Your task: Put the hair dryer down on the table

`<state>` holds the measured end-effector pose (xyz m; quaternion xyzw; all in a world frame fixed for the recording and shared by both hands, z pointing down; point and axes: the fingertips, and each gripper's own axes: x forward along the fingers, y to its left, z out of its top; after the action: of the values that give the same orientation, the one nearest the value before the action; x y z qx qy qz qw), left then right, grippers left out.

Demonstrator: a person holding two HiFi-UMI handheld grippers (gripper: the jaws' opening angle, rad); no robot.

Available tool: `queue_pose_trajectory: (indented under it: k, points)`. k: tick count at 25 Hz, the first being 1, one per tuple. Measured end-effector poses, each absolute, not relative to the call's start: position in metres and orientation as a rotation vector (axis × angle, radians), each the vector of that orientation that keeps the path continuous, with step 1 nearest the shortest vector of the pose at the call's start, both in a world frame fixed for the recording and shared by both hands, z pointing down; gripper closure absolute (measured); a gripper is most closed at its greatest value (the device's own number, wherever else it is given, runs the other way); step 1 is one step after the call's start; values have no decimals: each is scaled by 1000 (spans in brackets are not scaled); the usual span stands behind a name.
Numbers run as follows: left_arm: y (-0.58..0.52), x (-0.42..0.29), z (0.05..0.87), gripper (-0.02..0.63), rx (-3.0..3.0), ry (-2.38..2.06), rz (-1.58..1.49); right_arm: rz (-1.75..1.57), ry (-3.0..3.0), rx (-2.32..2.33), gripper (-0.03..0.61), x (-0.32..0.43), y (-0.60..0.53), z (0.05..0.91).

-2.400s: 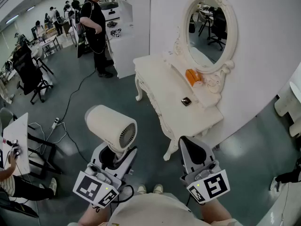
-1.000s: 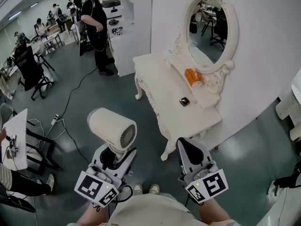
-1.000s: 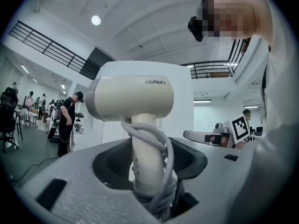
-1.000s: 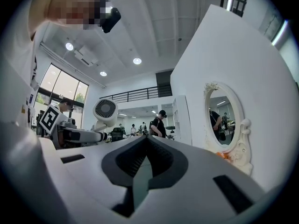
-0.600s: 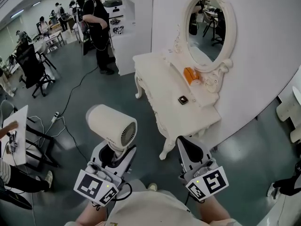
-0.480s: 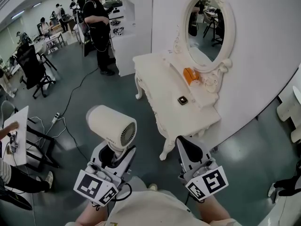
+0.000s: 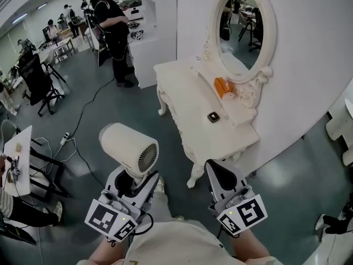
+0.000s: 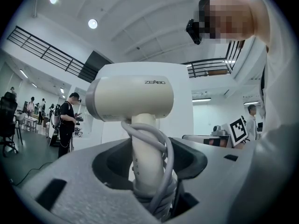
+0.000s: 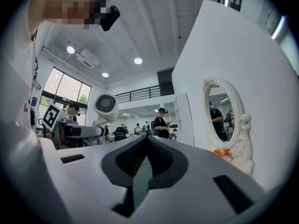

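A cream hair dryer point(image 7: 128, 149) stands upright in my left gripper point(image 7: 132, 182), which is shut on its handle with the grey cord wound round it. In the left gripper view the handle point(image 8: 147, 164) sits between the dark pads and the body point(image 8: 133, 97) rises above them. My right gripper point(image 7: 220, 173) is held at the lower right, shut and empty, its tips meeting point(image 9: 146, 141). The white dressing table point(image 7: 187, 101) stands ahead over the floor, beyond both grippers. From the right gripper view the hair dryer point(image 9: 105, 104) shows at the left.
An oval mirror point(image 7: 242, 24) backs the table against the white wall. An orange object point(image 7: 221, 86) lies on its raised shelf and a small dark item point(image 7: 213, 116) on the top. A person point(image 7: 113, 26) stands at the far left, near an office chair point(image 7: 33, 76) and a floor cable point(image 7: 83, 115).
The dressing table has drifted slightly left and nearer in the head view. Both grippers keep their pose and the hair dryer stays held.
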<state>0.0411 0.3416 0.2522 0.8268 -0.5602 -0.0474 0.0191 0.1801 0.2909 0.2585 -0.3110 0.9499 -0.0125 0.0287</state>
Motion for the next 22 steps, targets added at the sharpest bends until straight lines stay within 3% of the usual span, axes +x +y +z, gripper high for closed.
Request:
queue_pose_trajectory:
  k: [22]
  points:
    - [193,-46,290,385,2548,-1722,-179,-30,2965,-963,558,97,132,292]
